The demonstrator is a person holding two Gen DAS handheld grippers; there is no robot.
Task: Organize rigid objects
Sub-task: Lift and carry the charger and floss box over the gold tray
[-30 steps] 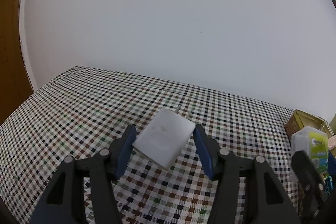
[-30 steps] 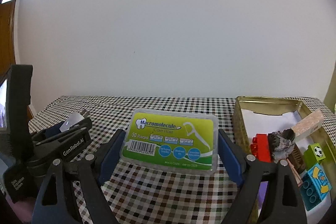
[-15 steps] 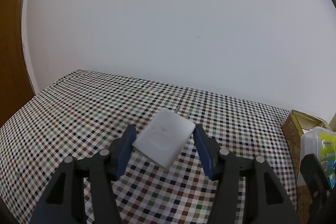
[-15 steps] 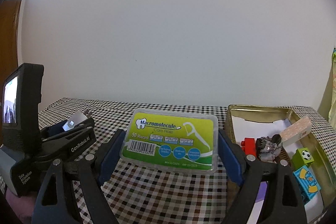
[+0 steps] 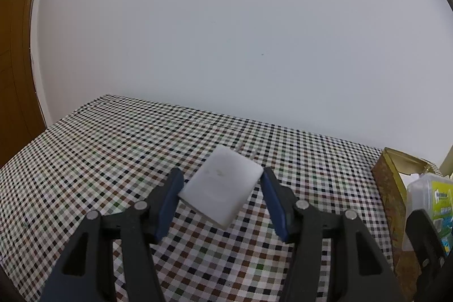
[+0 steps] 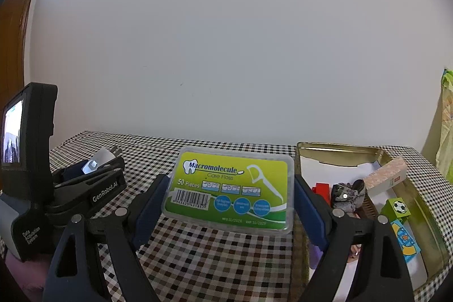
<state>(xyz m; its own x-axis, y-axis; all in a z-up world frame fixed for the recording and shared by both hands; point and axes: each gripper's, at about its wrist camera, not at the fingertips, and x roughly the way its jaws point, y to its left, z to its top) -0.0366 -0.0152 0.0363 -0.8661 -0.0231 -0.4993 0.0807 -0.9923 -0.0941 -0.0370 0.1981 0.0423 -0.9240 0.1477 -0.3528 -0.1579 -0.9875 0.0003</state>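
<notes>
Above the worktop [image 6: 215, 259] your right tongs [image 6: 228, 198], clamped on the floss box [image 6: 230, 188], have edged rightward toward the tin [image 6: 339, 150], ready to drop it in, while the left tongs [image 5: 222, 190] grip the white charger [image 5: 223, 188].

Both grippers up off the table, pointing fwd and tipped a bit down. Left gripper [image 5: 222, 184]: blue pads clamped on the two opposite corners of a white plug adapter [image 5: 222, 190], which sits skewed diagonally betw the fingers. Right gripper [image 6: 228, 196]: jaws spread pretty wide, pads pressed vs the short ends of a floss pick box [image 6: 229, 188], holding it flat w/ label facing up. From the right cam, left gripper sits just to its left, roughly side by side.
</notes>
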